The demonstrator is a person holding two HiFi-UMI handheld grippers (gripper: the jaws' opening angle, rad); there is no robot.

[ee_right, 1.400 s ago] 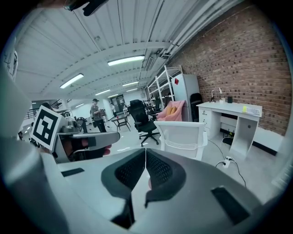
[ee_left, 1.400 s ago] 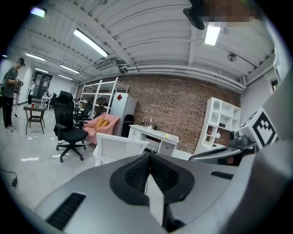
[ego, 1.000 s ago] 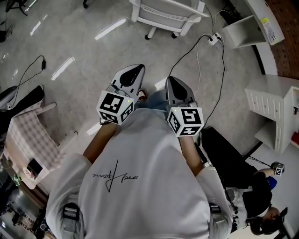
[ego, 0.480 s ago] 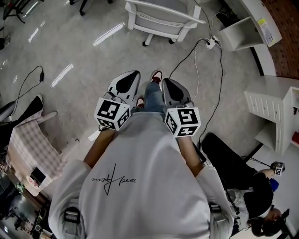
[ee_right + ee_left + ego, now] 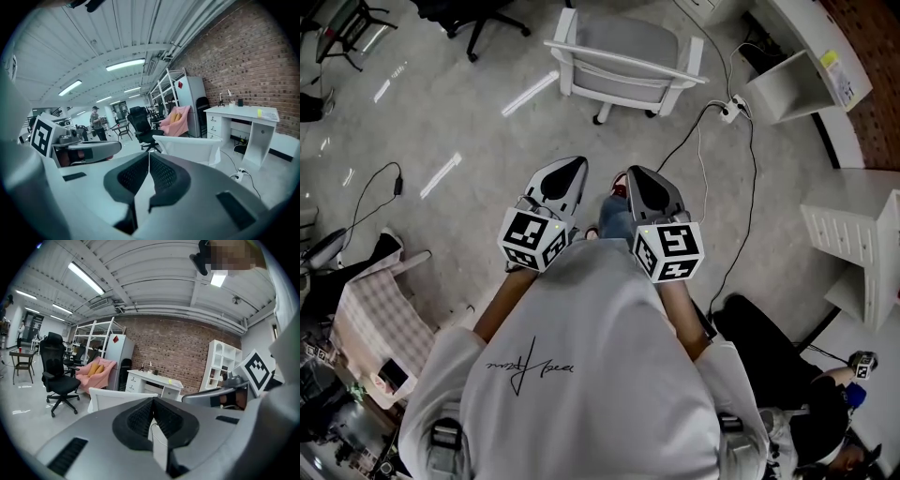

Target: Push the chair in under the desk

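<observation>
Ahead on floor (image 5: 469, 112): white chair (image 5: 623, 49) | left tool (image 5: 570, 167) closed, empty | right tool (image 5: 639, 176) closed, empty

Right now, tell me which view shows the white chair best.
The head view: the white chair shows nearly whole from above, with seat, arms and wheels. The left gripper view shows only its backrest; the right gripper view shows the same backrest, partly hidden.

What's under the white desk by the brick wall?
Under the desk: open knee space with dark cables. A power strip lies just outside it. Its drawer unit hides the rest.
</observation>
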